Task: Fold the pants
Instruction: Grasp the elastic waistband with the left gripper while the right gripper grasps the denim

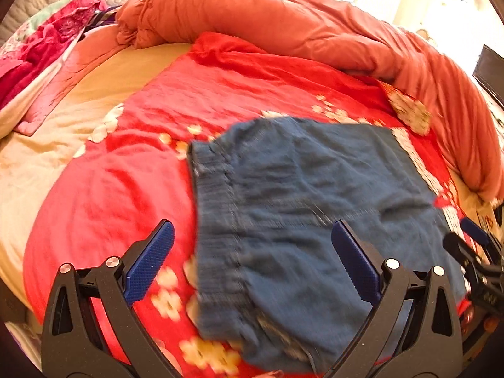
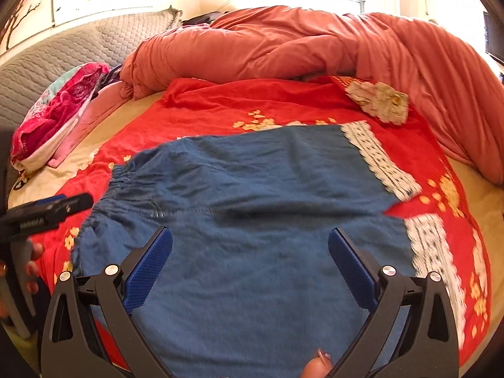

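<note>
One pair of blue pants [image 2: 252, 208], flat on the red floral sheet [image 2: 220, 110], elastic waistband left, two white lace-trimmed cuffs right. One orange duvet [image 2: 283, 47] bunched beyond the pants; one pink cloth heap [image 2: 53, 116] far left of them. Two grippers: left gripper [image 1: 252, 242] and right gripper [image 2: 250, 245], each spread wide over the pants, gripping nothing.

Blue pants [image 2: 252, 195] with white lace hems; red floral blanket [image 2: 220, 107].
</note>
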`<state>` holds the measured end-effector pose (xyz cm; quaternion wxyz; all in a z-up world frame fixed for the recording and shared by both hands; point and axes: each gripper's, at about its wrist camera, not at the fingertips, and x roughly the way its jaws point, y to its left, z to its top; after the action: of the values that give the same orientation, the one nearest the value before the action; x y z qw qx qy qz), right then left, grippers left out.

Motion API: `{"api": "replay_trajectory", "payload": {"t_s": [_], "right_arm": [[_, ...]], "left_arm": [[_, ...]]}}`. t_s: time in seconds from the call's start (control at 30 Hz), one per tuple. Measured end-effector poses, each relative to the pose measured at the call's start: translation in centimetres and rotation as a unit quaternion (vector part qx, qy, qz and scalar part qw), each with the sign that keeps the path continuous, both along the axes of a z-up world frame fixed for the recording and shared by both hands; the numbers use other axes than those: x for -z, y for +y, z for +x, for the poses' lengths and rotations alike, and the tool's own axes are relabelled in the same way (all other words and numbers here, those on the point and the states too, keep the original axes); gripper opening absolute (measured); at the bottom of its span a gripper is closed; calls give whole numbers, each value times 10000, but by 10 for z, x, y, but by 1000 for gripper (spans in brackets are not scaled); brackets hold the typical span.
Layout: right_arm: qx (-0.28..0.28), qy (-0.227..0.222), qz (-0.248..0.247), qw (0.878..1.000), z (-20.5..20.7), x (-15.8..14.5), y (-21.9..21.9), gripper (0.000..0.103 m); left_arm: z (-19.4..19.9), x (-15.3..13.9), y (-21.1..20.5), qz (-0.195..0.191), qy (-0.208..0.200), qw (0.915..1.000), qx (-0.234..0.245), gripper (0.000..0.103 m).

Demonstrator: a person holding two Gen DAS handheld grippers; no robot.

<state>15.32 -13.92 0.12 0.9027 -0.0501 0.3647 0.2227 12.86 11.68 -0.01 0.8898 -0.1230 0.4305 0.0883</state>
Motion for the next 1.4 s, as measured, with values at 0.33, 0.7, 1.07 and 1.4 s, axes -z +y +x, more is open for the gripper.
{"api": "replay_trajectory", "payload": {"t_s": [0.33, 0.7, 1.07, 1.4], "right_arm": [[-500, -159, -315, 9981, 46, -10, 40, 99], [-967, -84, -822, 9919, 97, 3, 91, 99], [-1713, 218, -1220, 9774, 164, 29, 151, 99], [-2092, 175, -1866, 9597, 188, 49, 184, 99]], "left_arm": [[71, 8, 55, -70, 192, 9997, -94, 94], [89, 31, 69, 38, -193, 9990, 411, 78], [113, 57, 74, -208, 30, 9976, 659, 59], [114, 61, 86, -724, 7, 9963, 473, 31]]}}
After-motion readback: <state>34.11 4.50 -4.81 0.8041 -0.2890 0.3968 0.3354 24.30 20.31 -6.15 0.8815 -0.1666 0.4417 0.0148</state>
